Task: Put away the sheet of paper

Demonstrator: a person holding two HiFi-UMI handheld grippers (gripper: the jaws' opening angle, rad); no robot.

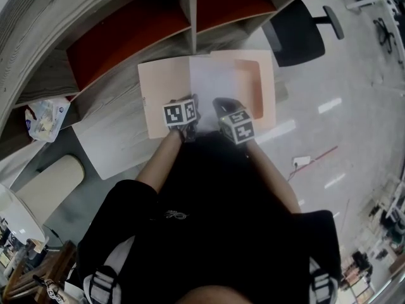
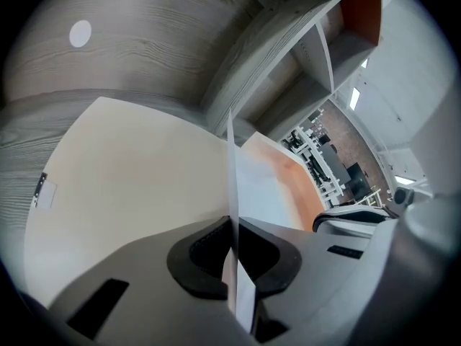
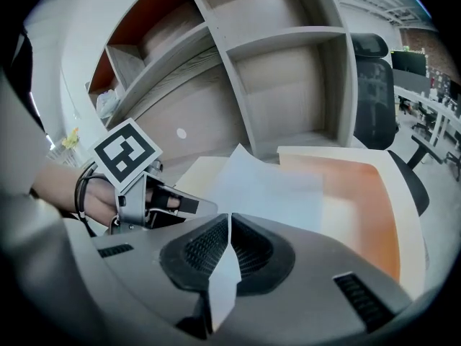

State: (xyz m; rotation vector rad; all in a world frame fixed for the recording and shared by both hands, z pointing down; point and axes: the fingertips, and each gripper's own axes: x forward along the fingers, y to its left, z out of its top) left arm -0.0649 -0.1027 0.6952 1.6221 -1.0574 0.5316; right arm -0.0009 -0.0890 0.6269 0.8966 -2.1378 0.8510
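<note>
A white sheet of paper (image 1: 215, 81) stands over an open peach folder (image 1: 166, 100) that lies on a grey wooden shelf top. Both grippers hold the sheet by its near edge. My left gripper (image 1: 192, 99) is shut on the paper (image 2: 232, 179), which shows edge-on between its pads in the left gripper view (image 2: 233, 247). My right gripper (image 1: 221, 101) is shut on the paper's near corner (image 3: 223, 280) in the right gripper view (image 3: 229, 244). The sheet (image 3: 266, 186) spreads toward the folder's orange inner side (image 3: 360, 193). The left gripper (image 3: 169, 202) shows there at the left.
Shelf compartments with red back panels (image 1: 126, 37) lie beyond the folder. A black office chair (image 1: 300, 24) stands at the right. A white flat board (image 1: 111, 144) lies left of the folder, with a plastic bag (image 1: 44, 116) further left. A cream cushion (image 1: 50, 182) sits below it.
</note>
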